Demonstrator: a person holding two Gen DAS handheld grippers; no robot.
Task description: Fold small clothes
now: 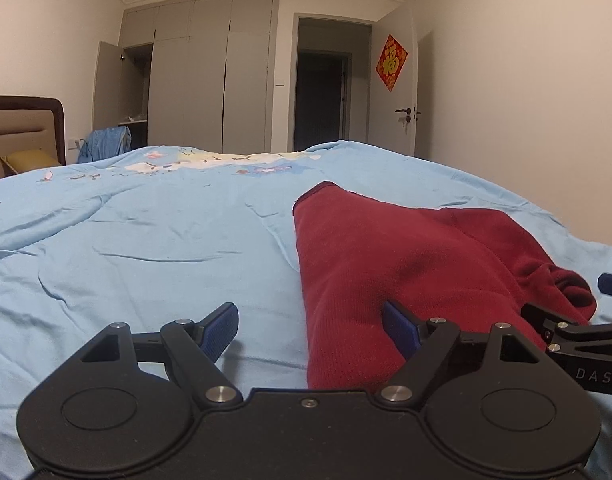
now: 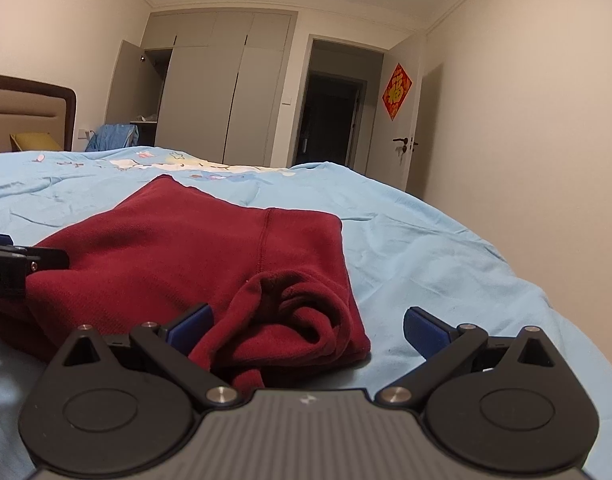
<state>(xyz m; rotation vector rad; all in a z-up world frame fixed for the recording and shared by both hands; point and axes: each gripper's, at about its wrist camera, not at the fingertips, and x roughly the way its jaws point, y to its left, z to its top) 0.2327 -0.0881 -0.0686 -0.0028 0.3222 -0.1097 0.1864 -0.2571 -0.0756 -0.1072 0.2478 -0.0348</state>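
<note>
A dark red knit garment lies partly folded on the light blue bedspread. A bunched sleeve end sits at its near right corner. My left gripper is open and low over the garment's near left edge, with the right finger on the red cloth and the left finger over the bedspread. My right gripper is open too, and the bunched sleeve lies between its fingers, close to the left one. Each gripper shows at the other view's edge: right gripper, left gripper.
The bedspread carries a cartoon print at the far side. A headboard and yellow pillow stand at the left. Beyond the bed are a grey wardrobe with one door open, blue clothing, a dark doorway and a wall on the right.
</note>
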